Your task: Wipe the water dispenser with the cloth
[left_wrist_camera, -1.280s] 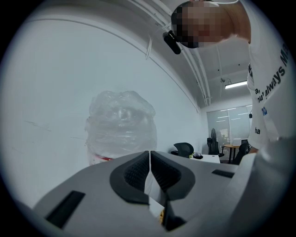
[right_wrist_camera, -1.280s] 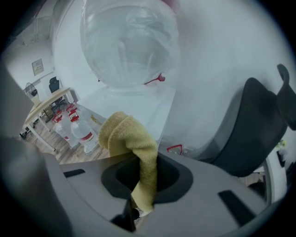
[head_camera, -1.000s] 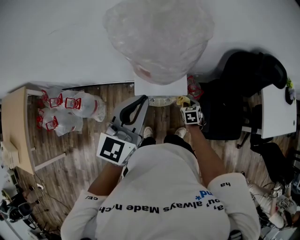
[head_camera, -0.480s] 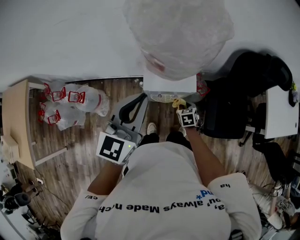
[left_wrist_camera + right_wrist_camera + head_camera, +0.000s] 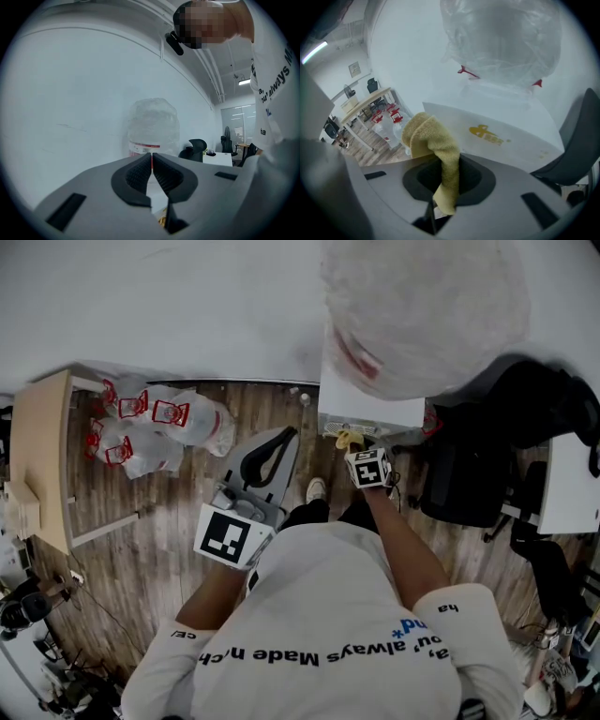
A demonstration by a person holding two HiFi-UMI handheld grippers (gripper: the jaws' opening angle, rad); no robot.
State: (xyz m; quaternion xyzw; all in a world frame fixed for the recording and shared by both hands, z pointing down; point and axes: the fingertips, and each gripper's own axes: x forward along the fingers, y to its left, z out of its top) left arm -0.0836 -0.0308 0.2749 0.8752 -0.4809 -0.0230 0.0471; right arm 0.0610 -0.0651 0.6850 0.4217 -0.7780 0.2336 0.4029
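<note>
I'm pinching the yellow cloth point(image 5: 433, 140) by a fold in my right gripper point(image 5: 449, 183), near the water dispenser point(image 5: 501, 136) front. It's looking soft, light and floppy. My left gripper point(image 5: 152, 171) is hanging back, jaws together, empty.

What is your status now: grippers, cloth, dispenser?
Right gripper shut on yellow cloth, near white water dispenser front; contact unclear. Left gripper shut, empty. Nothing seen in the way.
</note>
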